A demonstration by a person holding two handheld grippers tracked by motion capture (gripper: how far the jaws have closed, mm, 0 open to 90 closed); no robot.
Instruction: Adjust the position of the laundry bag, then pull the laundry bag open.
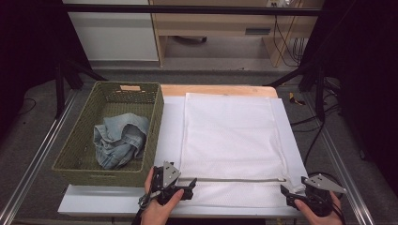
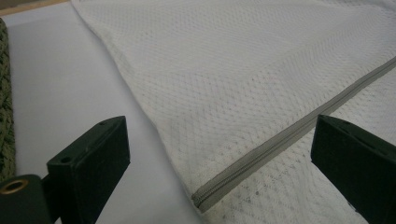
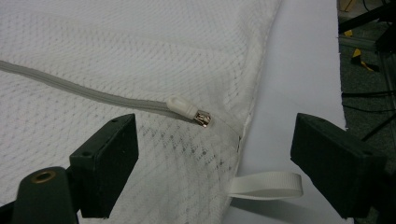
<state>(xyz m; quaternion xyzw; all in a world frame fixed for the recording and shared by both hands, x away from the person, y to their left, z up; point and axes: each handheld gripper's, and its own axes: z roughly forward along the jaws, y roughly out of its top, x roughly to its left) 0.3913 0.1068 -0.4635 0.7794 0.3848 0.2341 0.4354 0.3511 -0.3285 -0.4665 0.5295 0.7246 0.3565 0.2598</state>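
Nearest the person, at the front edge of the desk [image 1: 117,201], each hand holds a claw. The left claw [image 1: 187,187] has its jaws spread wide apart, holding nothing, and sits at the near left corner of a white mesh laundry bag [image 1: 230,140], right by the closed end of the bag's grey zipper [image 2: 289,135]. The right claw [image 1: 287,193] is likewise wide open and empty, at the bag's near right corner. In the right gripper view, the zipper pull [image 3: 189,110] lies flat on the mesh between the jaws, at the end of the zipper, and a white webbing loop [image 3: 266,185] sticks out from the bag's side seam just beside it. The bag lies flat on the white desk cover. Farther left stands a green woven basket [image 1: 155,117] with crumpled blue jeans [image 1: 119,138] inside.
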